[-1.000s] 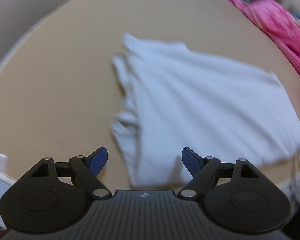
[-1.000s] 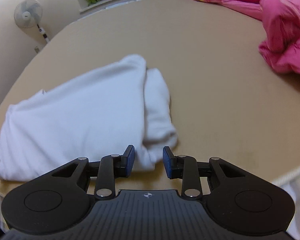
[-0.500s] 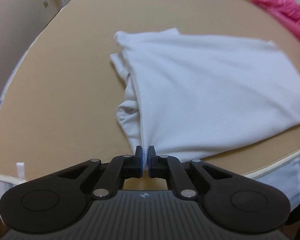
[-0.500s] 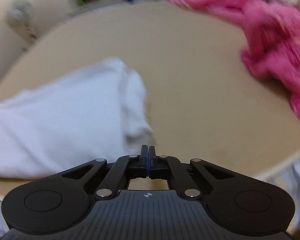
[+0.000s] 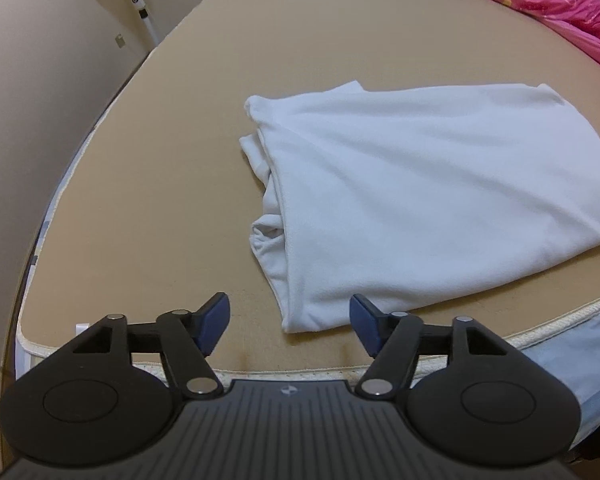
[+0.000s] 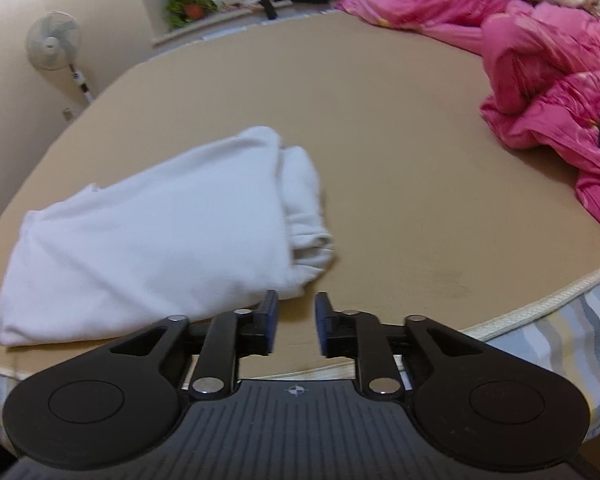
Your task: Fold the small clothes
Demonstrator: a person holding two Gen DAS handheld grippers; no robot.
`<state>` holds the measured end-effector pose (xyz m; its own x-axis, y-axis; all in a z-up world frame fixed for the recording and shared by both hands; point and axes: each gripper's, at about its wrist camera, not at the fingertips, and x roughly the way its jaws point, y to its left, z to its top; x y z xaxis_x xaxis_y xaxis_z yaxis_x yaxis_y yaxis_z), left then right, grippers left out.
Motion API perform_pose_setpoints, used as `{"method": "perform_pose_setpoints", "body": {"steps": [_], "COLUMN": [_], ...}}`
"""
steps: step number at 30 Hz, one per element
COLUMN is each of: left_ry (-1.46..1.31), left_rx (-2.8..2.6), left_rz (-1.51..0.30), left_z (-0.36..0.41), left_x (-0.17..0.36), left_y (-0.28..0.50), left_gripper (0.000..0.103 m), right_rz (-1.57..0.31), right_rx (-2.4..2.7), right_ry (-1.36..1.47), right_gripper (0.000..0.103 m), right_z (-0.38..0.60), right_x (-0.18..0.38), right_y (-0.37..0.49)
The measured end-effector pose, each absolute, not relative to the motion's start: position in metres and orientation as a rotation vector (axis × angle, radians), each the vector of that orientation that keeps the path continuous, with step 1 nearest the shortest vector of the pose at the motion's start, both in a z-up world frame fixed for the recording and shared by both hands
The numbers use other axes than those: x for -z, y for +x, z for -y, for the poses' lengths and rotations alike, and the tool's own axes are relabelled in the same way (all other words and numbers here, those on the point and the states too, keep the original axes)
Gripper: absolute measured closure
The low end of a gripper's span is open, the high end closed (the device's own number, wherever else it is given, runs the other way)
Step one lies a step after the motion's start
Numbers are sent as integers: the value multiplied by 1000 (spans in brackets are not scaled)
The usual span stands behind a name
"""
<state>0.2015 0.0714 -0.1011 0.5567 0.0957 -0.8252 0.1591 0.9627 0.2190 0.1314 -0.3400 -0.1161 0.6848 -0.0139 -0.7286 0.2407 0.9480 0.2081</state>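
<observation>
A white garment (image 5: pixel 420 200), folded into a rough rectangle, lies flat on the tan bed surface (image 5: pixel 160 200). My left gripper (image 5: pixel 290 320) hovers over the near edge of the bed. Its jaws are opening, and the garment's near left corner shows between the blue pads without touching them. In the right wrist view the same garment (image 6: pixel 160 232) lies ahead and to the left, with rolled folds at its right end. My right gripper (image 6: pixel 296 322) hangs just off the garment's near right corner. Its jaws are opening a little, with only bare bed surface between them.
A pink quilt (image 6: pixel 540 80) is heaped at the far right of the bed, also seen as a pink quilt (image 5: pixel 560 8) in the left view. The piped mattress edge (image 6: pixel 540 296) runs close below both grippers. A standing fan (image 6: pixel 52 44) and a potted plant (image 6: pixel 188 4) stand beyond the bed.
Both grippers closed at the garment's near edge half a second ago and have since opened. Both hands drew back and rose, so more of the bed shows. The garment lies where it was.
</observation>
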Motion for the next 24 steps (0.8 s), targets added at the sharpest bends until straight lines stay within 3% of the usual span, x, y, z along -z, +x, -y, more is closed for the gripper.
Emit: {"method": "perform_pose_setpoints", "body": {"steps": [9,17,24], "left_ry": [227,238,193], "left_rx": [12,2,-50], "left_rz": [-955,-931,-982], "left_z": [-76,-61,-57], "left_x": [88,77,90], "left_y": [197,214,234], "left_gripper": [19,18,18], "right_rz": [-760,-748,-736], "right_rx": [75,117,148], "right_ry": [271,321,350], "right_gripper": [76,67,66], "right_z": [311,313,322], "right_x": [99,104,118], "right_y": [130,160,180]}}
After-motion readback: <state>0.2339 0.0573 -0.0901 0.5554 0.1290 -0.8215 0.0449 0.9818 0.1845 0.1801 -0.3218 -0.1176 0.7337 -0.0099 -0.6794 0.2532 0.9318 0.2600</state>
